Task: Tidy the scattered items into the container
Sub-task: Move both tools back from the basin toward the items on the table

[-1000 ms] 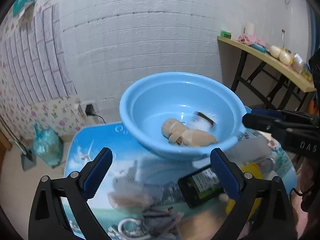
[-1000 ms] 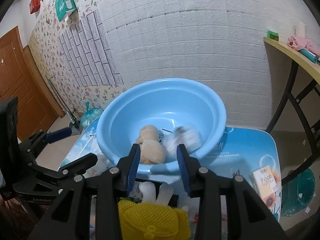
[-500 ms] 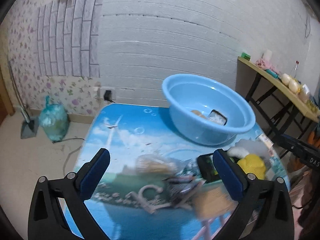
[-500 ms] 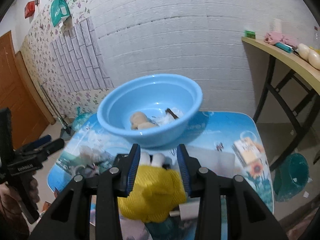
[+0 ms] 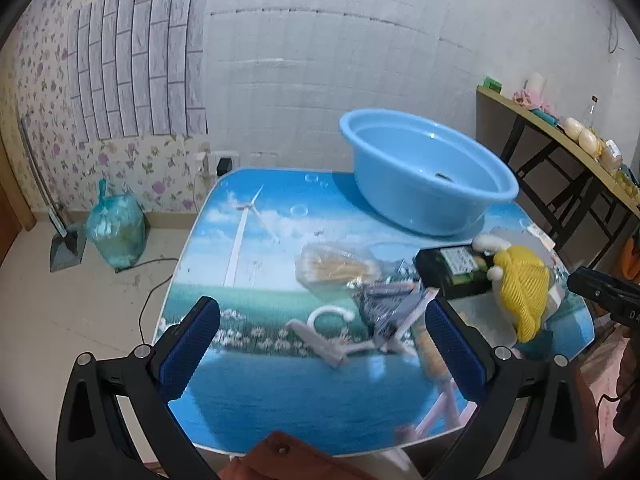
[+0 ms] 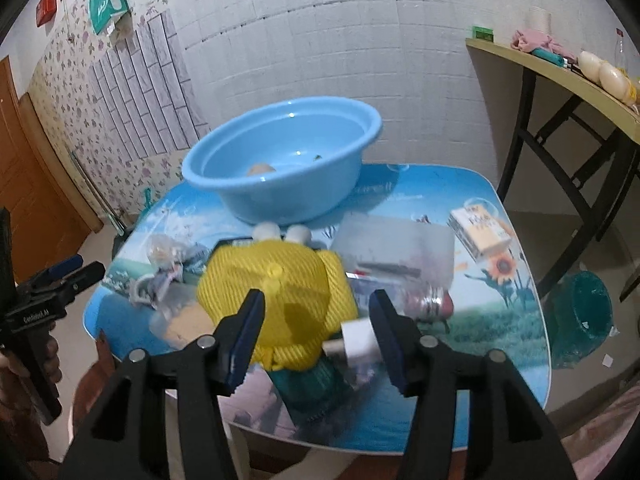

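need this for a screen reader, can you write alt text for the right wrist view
The right gripper, jaws just opened and empty, hovers over a yellow knitted toy on a sky-printed table. Behind it stands a blue basin with a few items inside; a small box and other clutter lie around.

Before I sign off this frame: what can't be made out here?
- Basin contents: both views, near wall hides all but slivers.
- Yellow knit toy: right wrist view, its lower part lies behind the right gripper; jaws have just been opening.
- Items between the left gripper fingers: left wrist view, motion blur.
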{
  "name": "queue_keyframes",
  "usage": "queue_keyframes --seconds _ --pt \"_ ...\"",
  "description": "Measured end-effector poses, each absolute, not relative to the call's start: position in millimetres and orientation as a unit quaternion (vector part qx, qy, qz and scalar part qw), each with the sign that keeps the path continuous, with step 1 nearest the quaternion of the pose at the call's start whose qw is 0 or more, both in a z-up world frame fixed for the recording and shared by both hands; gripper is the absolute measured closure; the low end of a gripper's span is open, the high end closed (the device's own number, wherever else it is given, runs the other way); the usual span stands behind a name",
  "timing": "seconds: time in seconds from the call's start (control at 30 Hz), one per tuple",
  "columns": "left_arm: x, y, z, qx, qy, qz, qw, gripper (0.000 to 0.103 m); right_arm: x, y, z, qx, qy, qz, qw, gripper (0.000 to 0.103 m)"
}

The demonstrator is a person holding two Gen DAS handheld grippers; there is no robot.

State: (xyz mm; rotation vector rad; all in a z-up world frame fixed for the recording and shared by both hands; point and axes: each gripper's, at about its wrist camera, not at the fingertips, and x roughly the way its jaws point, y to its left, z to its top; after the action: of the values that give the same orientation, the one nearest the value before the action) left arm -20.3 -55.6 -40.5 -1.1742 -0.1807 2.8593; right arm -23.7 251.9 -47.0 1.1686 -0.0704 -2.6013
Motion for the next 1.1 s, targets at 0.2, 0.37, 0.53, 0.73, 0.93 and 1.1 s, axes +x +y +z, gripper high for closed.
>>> queue_keyframes --seconds 0.2,0.37,0.53,0.73,0.93,1.1 --pt "-18 -52 -56 -0.396 -0.042 0.917 0.025 0.000 -18 255 -62 0.424 -0.023 -0.894 0.143 0.049" --pt "-21 -44 -67 -0.405 -0.022 0.913 0.040 0.000 -15 256 -71 0.434 -0.021 -0.889 0.143 0.049" --pt "-26 -40 -76 -0.415 -0.015 0.908 0.047 0.000 -15 256 -76 0.441 -0.020 -0.886 0.143 0.049" --pt "-30 -39 -84 -0.420 0.000 0.906 0.054 0.000 -11 251 -80 0.448 -0.007 -0.880 0.160 0.049" --pt "-34 -44 -91 -0.424 -0.008 0.904 0.061 0.002 -7 248 -87 0.456 0.010 -0.874 0.170 0.049" --pt "-41 -42 -99 -0.437 0.003 0.896 0.083 0.022 -11 242 -96 0.472 0.024 -0.863 0.178 0.049"
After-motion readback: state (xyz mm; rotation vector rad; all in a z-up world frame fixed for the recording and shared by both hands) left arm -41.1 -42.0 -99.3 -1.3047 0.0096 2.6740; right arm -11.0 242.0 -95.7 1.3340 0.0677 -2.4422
